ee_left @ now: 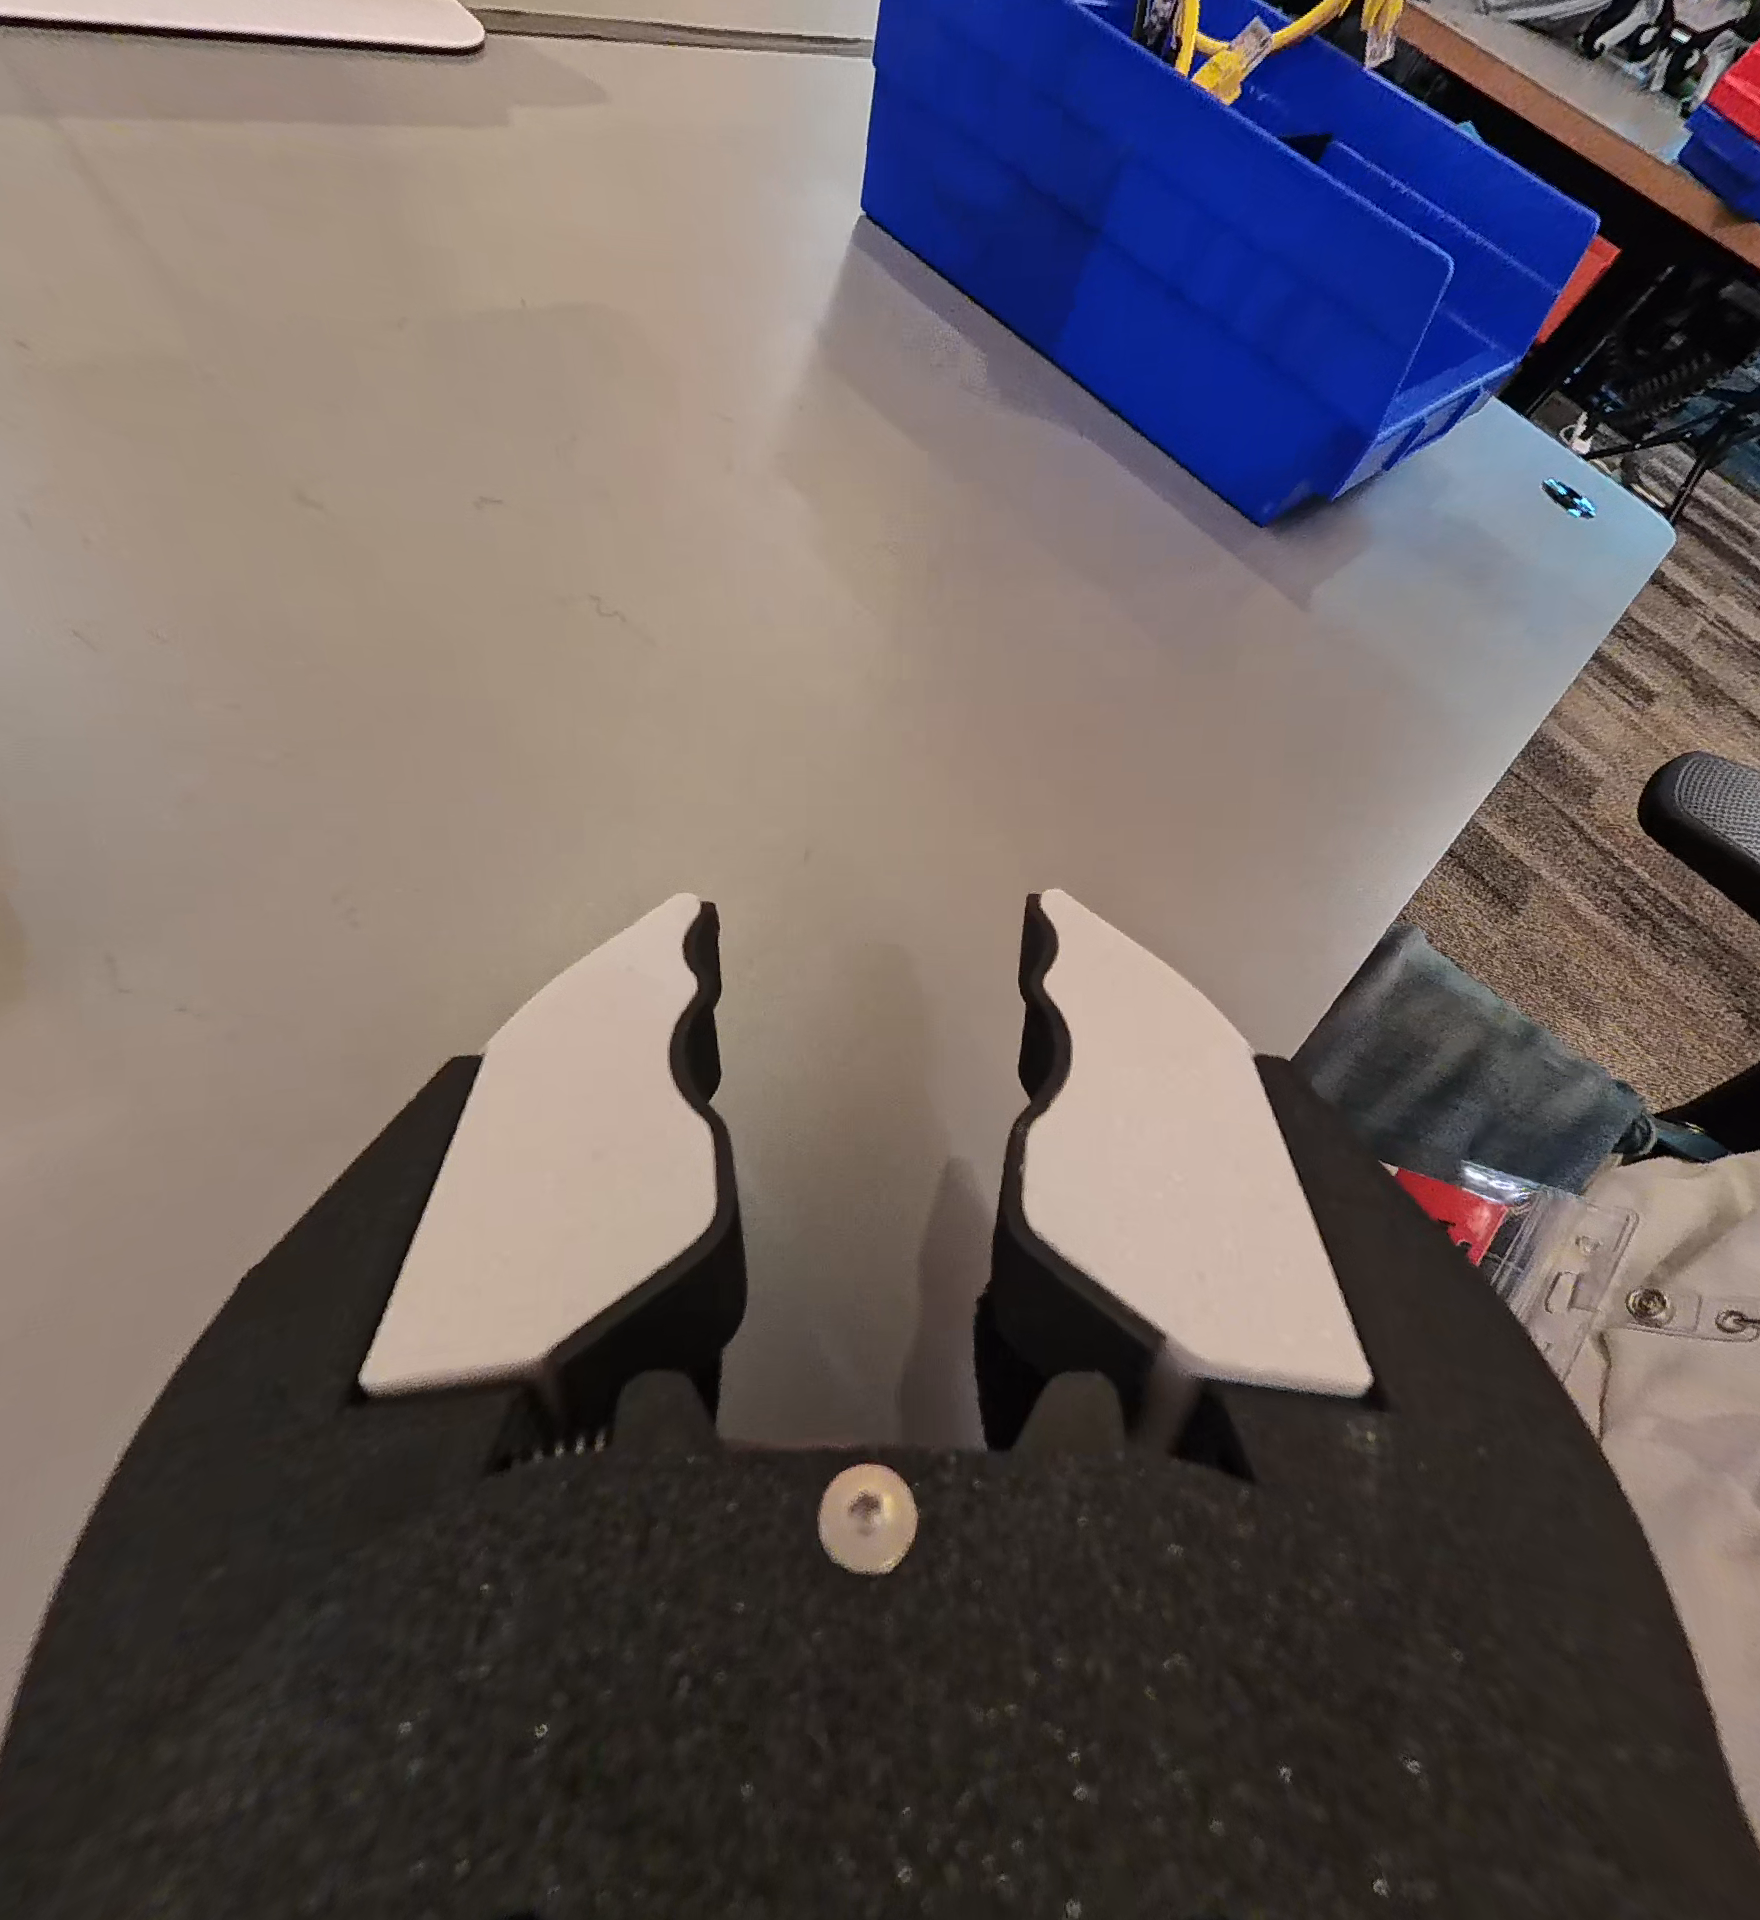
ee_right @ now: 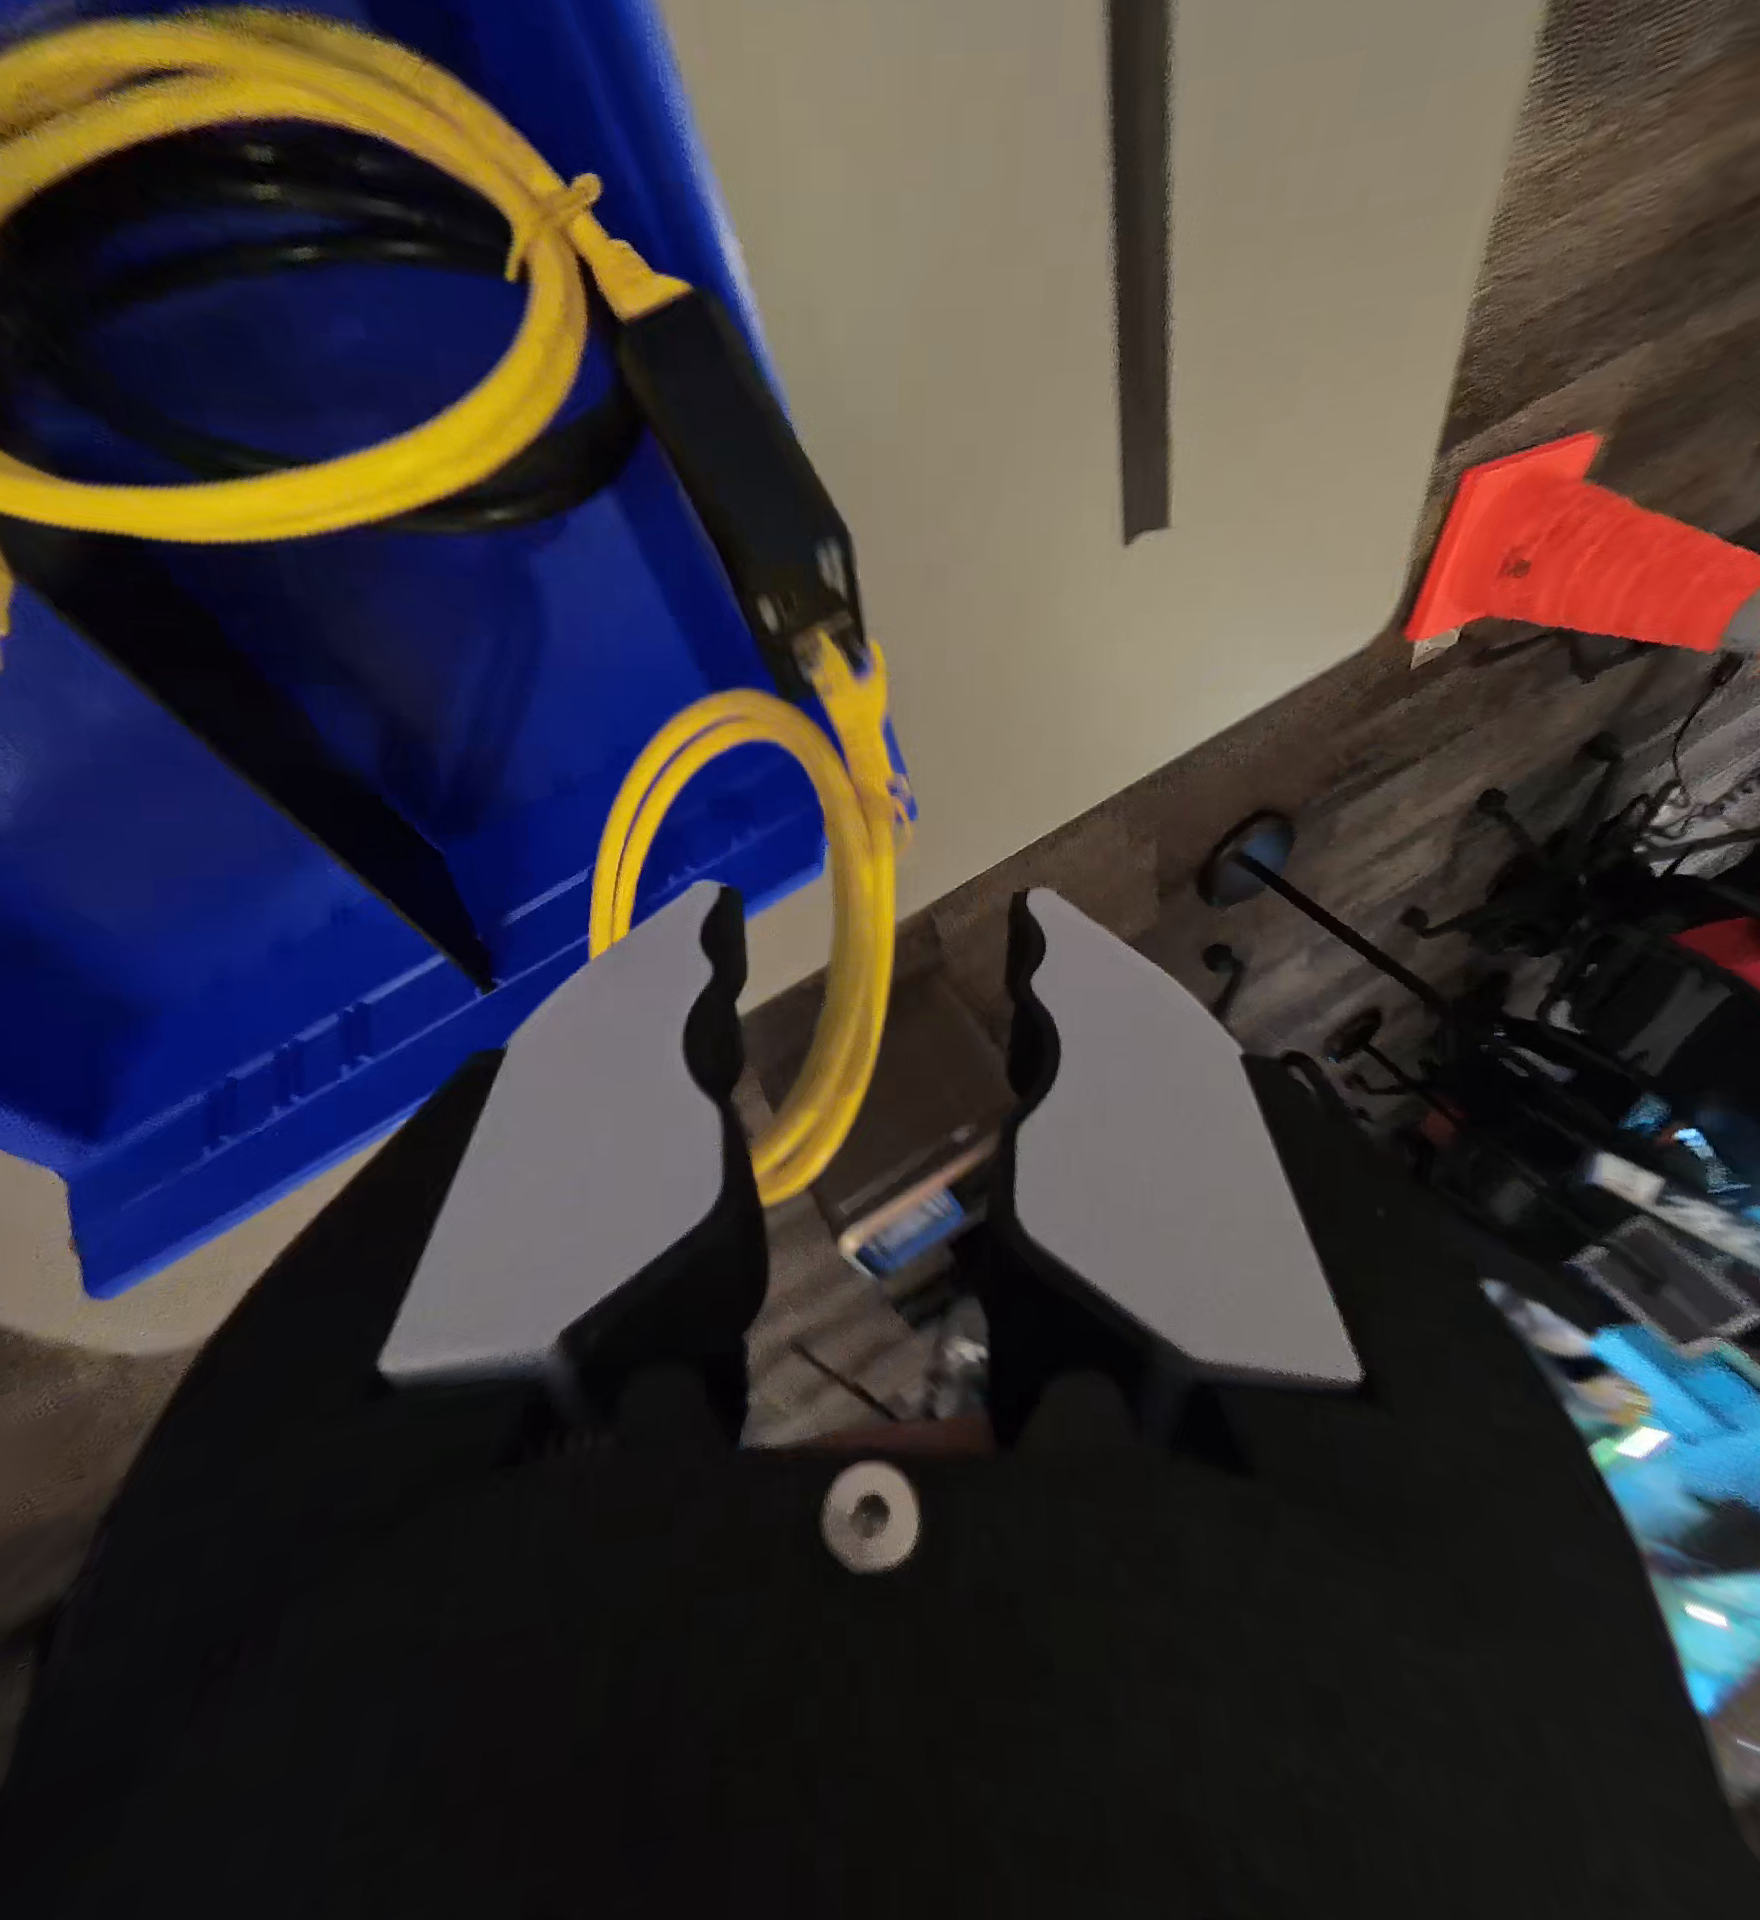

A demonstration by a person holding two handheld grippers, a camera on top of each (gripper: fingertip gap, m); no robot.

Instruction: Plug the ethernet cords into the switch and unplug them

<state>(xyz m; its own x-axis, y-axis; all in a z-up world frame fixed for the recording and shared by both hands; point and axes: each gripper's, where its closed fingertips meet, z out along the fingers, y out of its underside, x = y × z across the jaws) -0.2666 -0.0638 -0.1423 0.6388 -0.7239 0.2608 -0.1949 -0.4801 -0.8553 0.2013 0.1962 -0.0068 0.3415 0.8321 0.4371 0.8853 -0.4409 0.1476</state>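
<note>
the yellow ethernet cord [ee_right: 855,935] hangs from the black switch [ee_right: 741,488] at the blue bin [ee_right: 356,1091]; light and floppy, best gripped at its stiff plug. both left tongs [ee_left: 868,914] and right tongs [ee_right: 868,914] gape, released.

Soft even indoor light, wide-angle edge distortion, motion-blurred right wrist view.
</note>
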